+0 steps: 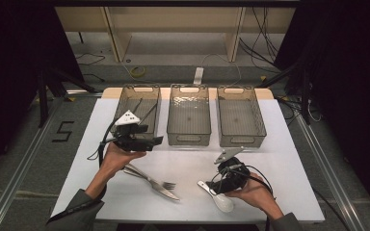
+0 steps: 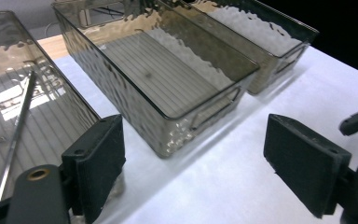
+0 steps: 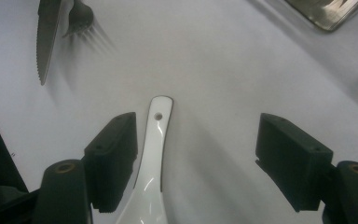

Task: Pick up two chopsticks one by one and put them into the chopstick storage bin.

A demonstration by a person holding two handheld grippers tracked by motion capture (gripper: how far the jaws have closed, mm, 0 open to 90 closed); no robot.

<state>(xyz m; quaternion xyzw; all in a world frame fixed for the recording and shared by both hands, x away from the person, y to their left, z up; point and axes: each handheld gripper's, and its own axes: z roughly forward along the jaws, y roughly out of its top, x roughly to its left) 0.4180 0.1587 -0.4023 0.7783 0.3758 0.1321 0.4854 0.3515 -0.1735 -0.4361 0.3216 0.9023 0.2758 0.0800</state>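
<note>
White table cover under dim light, dark curtains on both sides, bare shelving and loose cables at the back. Three smoky clear bins in a row along the far edge: left bin, middle bin, right bin. Thin dark rod lying lengthwise in the left bin.

Left gripper held level in the left hand, just in front of the left bin's near end, jaws spread wide with nothing between them. Seen in the left gripper view aimed across the near corner of the middle bin, bare cover in the gap.

Right gripper in the right hand near the front right of the table, over the white spoon. Jaws apart, not pressing. Spoon handle between them, close against the left-hand pad in the right gripper view and well clear of the other; hole at the handle tip just past the jaws. Spoon bowl toward the table's near edge in the high view.

Knife and fork side by side on the cover, between the two hands, well apart from the spoon.
</note>
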